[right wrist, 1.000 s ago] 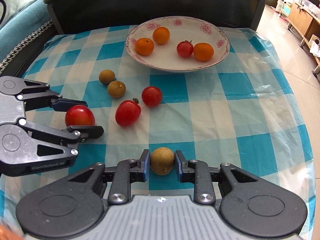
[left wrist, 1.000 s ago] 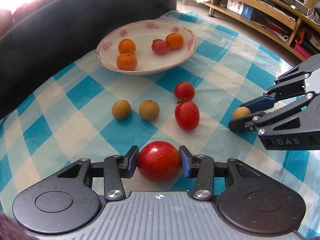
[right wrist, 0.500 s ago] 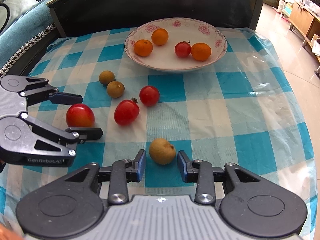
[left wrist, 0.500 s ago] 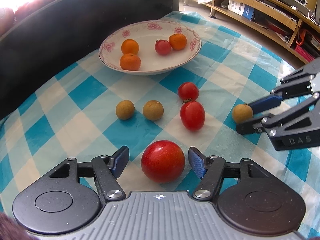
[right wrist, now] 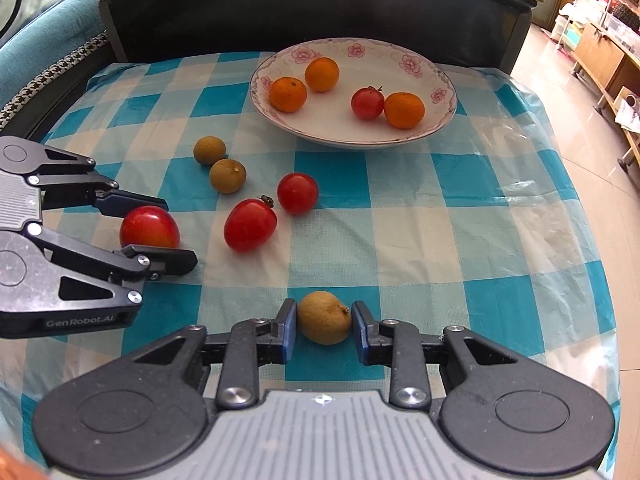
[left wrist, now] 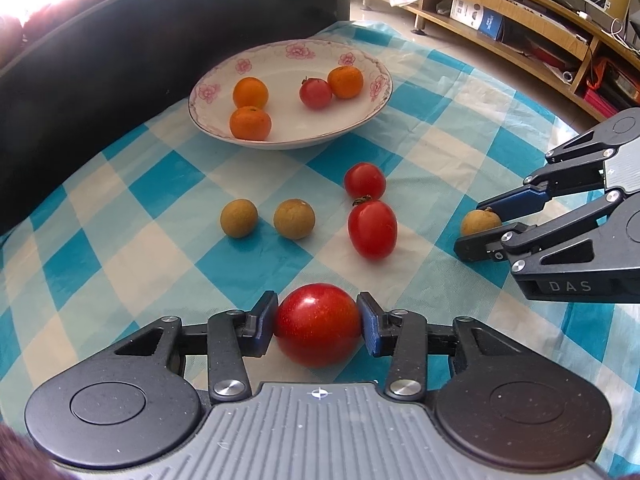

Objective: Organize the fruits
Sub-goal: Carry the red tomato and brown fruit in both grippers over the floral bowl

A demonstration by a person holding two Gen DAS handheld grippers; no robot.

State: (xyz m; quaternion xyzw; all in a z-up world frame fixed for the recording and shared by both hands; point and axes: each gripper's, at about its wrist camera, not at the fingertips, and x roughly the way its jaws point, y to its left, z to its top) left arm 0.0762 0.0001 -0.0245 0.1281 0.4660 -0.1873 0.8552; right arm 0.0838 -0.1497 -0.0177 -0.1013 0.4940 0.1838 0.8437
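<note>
The left tongs (left wrist: 318, 322) are squeezed on a big round red tomato (left wrist: 318, 324); both blue pads touch its sides. The tomato sits low on the surface (left wrist: 140, 264), which is covered with a blue and white checked cloth.

The right tongs (right wrist: 324, 330) have a small round brown longan (right wrist: 324, 323) between them. The left pad looks like it touches the fruit. The right pad is very close, but I cannot tell if it presses on it. In the left wrist view the same tongs (left wrist: 480, 226) come in from the right with the longan (left wrist: 480, 222) between the tips.

A white round plate with pink flowers on the rim (right wrist: 400, 60) sits at the far side of the surface, near a dark backrest (right wrist: 280, 12). In the plate are three small orange mandarins. Two of them (right wrist: 288, 94) (right wrist: 322, 75) are close together on the left. The third (right wrist: 404, 110) touches a small red cherry tomato (right wrist: 367, 103) on the right.

Between the plate and the tongs lie more fruits on the cloth. Two brown longans (right wrist: 209, 150) (right wrist: 227, 176) sit side by side, just about touching. Next to them is a round red tomato (right wrist: 298, 193) and a longer red tomato with a little dry stem (right wrist: 250, 225). These two are very close together.

A wooden shelf unit (left wrist: 520, 20) stands across the room.
</note>
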